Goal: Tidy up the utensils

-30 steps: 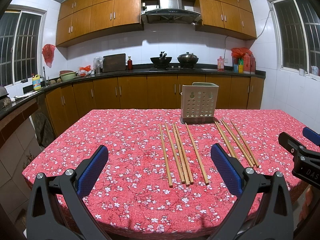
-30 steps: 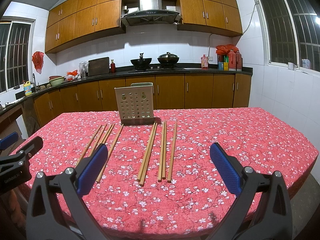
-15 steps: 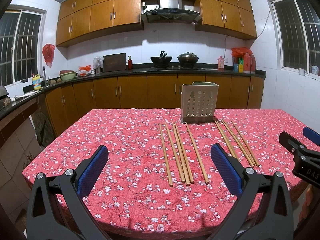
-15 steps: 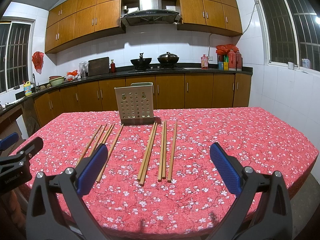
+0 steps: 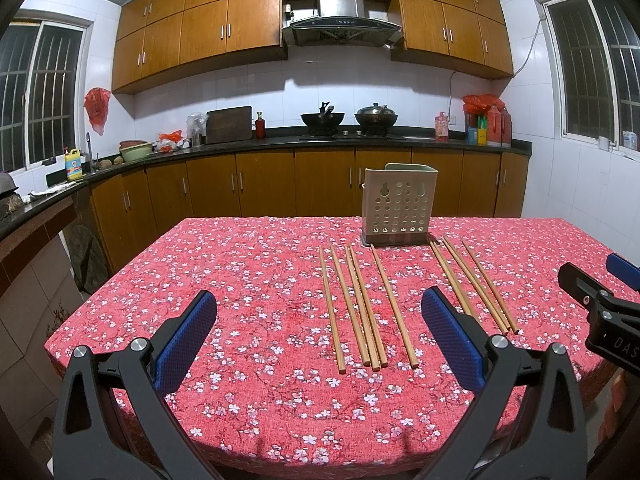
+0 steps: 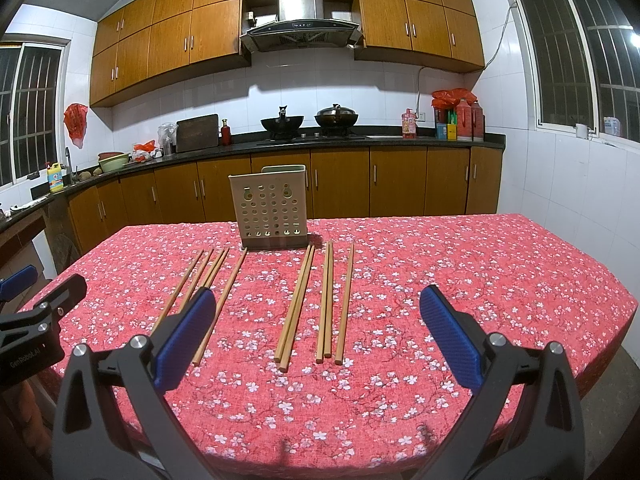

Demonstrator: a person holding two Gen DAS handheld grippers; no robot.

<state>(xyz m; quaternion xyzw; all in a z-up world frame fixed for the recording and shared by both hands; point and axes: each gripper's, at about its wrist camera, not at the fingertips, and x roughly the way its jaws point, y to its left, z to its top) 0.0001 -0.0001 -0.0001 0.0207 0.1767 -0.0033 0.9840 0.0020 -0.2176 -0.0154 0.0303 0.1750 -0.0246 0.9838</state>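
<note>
Several wooden chopsticks lie in two groups on the red floral tablecloth. The left group [image 5: 360, 304] [image 6: 208, 280] and the right group [image 5: 472, 284] [image 6: 316, 300] point toward a beige perforated utensil holder [image 5: 398, 210] [image 6: 274, 210] standing upright behind them. My left gripper [image 5: 320, 340] is open and empty, above the near table edge in front of the left group. My right gripper [image 6: 316, 336] is open and empty, in front of the right group. Each gripper shows at the edge of the other's view.
The table [image 5: 240, 264] is covered by the floral cloth and ends close in front of both grippers. Kitchen counters [image 5: 240, 144] with woks, bottles and bowls run along the back and left walls. Windows are on both sides.
</note>
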